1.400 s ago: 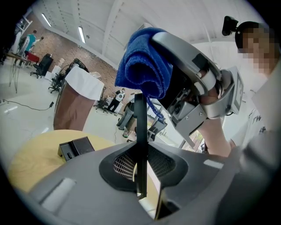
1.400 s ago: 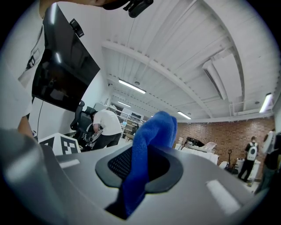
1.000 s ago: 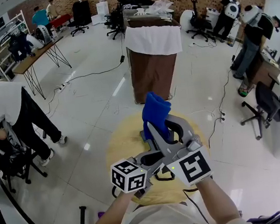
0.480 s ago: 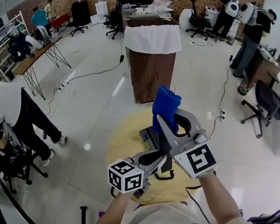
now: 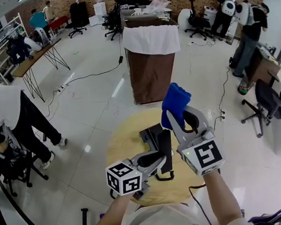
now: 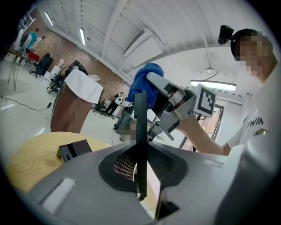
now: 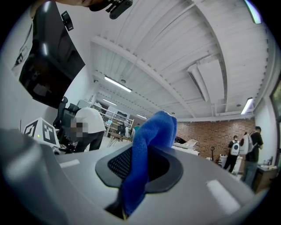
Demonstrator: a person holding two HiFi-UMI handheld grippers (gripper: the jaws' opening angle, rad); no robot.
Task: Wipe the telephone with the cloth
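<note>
In the head view, the left tool [image 5: 163, 156], low in the middle of the frame, was clamped narrowly on the telephone [image 5: 164, 139], a flat black slab held upright above the round yellow tabletop [image 5: 123, 141]. A black cradle [image 5: 150, 133] sat on the tabletop just behind it. To the right and a little higher, the right tool [image 5: 176, 120] gripped the blue cloth [image 5: 175, 100], which bunched above its tips, close to the telephone but apart from it. In the left gripper view, the telephone [image 6: 140, 132] stood edge-on between the jaws, pinched at its lower end, with the cloth [image 6: 142, 85] beyond its top edge and the cradle [image 6: 72, 150] at lower left. In the right gripper view, the jaws were closed on the cloth [image 7: 151, 140], whose free fold rose past the pads. The step in hand looked like bringing cloth to telephone: it would go best with the loose fold laid flat on a broad face, stroked along its length with light pressure, and the left grip kept steady so the slab did not pivot
</note>
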